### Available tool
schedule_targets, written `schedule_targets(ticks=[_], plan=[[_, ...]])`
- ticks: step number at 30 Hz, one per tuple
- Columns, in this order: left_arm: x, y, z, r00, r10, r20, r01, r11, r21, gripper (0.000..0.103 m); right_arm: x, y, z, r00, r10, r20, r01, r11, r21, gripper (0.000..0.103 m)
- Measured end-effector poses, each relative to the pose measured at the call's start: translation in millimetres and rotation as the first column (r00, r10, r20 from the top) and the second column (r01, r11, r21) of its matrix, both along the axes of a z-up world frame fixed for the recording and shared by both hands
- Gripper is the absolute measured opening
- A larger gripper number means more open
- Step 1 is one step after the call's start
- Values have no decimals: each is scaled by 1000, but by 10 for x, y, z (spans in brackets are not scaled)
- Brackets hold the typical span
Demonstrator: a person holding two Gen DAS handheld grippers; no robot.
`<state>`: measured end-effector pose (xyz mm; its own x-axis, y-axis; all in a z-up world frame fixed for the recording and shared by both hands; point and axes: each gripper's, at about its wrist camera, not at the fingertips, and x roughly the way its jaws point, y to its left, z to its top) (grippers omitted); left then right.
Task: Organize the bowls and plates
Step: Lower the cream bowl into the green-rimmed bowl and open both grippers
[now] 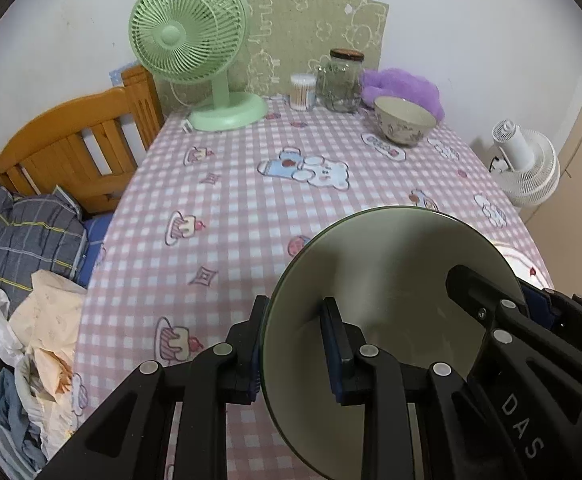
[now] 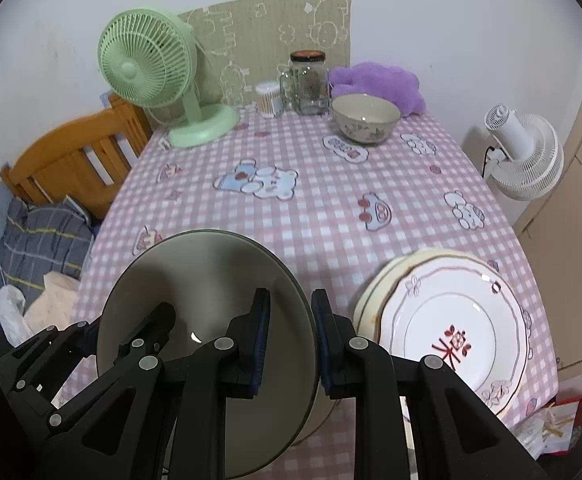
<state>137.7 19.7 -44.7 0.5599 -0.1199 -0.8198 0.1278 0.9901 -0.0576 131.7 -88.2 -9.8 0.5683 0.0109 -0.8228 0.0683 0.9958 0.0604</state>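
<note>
An olive-green plate (image 1: 391, 272) (image 2: 203, 272) hangs tilted just above the pink checked tablecloth (image 1: 231, 208), held from both sides. My left gripper (image 1: 295, 308) is shut on its left rim, and my right gripper (image 2: 291, 296) is shut on its right rim. Each gripper also shows in the other's view: the right gripper (image 1: 487, 292) and the left gripper (image 2: 159, 316). A stack of white plates (image 2: 451, 320) with a red mark on top lies just right of the green plate. A cream patterned bowl (image 1: 405, 120) (image 2: 365, 118) stands at the table's far side.
Along the back wall stand a green fan (image 1: 189, 36), a cotton-swab tub (image 1: 302, 91), a glass jar (image 1: 341, 80) and a purple plush (image 1: 403, 88). A white fan (image 2: 525, 156) stands off the right edge. A wooden bed frame (image 1: 71, 148) and bedding are off the left edge.
</note>
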Motion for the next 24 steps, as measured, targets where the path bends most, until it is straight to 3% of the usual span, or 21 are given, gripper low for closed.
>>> schedule_targets(ticks=[24], plan=[[57, -118, -413, 995, -52, -80, 54, 998, 13, 24, 39, -65, -416, 994, -57, -96, 53, 997, -47, 25]])
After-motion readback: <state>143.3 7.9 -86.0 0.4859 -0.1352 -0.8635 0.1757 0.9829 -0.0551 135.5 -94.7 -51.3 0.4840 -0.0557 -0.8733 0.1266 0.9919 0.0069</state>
